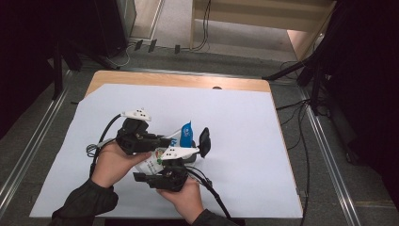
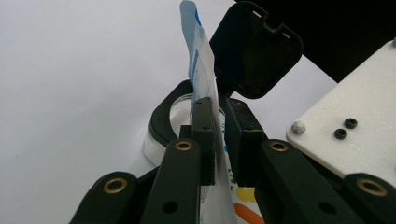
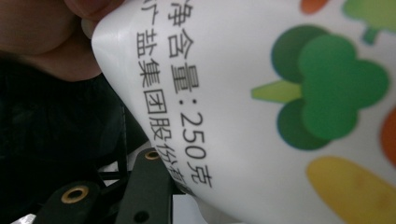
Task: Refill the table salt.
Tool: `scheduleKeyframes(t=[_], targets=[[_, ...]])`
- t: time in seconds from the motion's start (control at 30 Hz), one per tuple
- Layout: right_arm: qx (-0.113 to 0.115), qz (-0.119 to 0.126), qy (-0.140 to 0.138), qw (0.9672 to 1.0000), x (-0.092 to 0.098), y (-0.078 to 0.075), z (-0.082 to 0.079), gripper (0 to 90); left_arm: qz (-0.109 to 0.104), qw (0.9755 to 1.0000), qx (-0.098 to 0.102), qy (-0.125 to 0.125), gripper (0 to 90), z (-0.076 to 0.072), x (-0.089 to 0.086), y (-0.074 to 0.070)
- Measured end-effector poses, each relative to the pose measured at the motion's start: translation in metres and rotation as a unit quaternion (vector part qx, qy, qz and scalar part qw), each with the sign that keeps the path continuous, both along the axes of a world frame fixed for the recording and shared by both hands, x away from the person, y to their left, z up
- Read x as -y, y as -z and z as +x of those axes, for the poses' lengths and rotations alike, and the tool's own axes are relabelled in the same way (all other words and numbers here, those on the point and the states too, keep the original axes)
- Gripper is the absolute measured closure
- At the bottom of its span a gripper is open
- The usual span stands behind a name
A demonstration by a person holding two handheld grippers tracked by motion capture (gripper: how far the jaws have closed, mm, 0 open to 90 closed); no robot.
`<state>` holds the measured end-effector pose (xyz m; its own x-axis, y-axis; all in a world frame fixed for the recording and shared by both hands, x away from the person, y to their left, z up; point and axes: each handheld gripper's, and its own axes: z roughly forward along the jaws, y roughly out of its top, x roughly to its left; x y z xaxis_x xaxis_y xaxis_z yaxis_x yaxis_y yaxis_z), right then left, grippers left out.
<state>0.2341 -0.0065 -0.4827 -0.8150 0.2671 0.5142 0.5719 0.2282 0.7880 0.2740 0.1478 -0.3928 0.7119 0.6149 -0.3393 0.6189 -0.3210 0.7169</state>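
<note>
A white bag (image 1: 187, 132) with a blue top and vegetable pictures is held tilted between both grippers. My left gripper (image 2: 219, 116) is shut on the bag (image 2: 201, 65) near its upper part, its pads pinching the film. The blue top points at a clear jar (image 2: 161, 123) with a black rim, whose black flip lid (image 2: 254, 49) stands open. In the high view the left gripper (image 1: 171, 140) sits left of the lid (image 1: 204, 141). My right gripper (image 1: 149, 173) grips the bag's lower end (image 3: 261, 93); one jaw shows against it, the other is hidden.
A white sheet (image 1: 235, 122) covers the wooden table (image 1: 179, 80). Both hands work near its front middle. Cables trail from the grippers toward the front edge. Dark stands and floor cables surround the table, with a pale wooden bench (image 1: 263, 19) beyond.
</note>
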Motion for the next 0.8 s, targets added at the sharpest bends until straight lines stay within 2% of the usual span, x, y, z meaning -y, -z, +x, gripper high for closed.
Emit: scheduleKeyframes(t=[0.47, 0.63, 0.8], targets=[[-0.013, 0.013, -0.004, 0.9998, 0.0017, -0.0009, 0.0018, 68.8, -0.004, 1.0, 0.001, 0.001, 82.7, 0.0, -0.0003, -0.0004], [-0.025, 0.022, -0.003, 0.9994, 0.0019, -0.001, 0.0022, 69.1, -0.002, 1.0, 0.003, 0.0, 82.6, 0.0001, -0.0005, -0.0009], [-0.027, 0.025, -0.004, 0.9993, 0.0021, -0.0012, 0.0028, 69.1, 0.0, 1.0, 0.004, 0.001, 82.4, 0.0002, -0.0004, -0.0015]])
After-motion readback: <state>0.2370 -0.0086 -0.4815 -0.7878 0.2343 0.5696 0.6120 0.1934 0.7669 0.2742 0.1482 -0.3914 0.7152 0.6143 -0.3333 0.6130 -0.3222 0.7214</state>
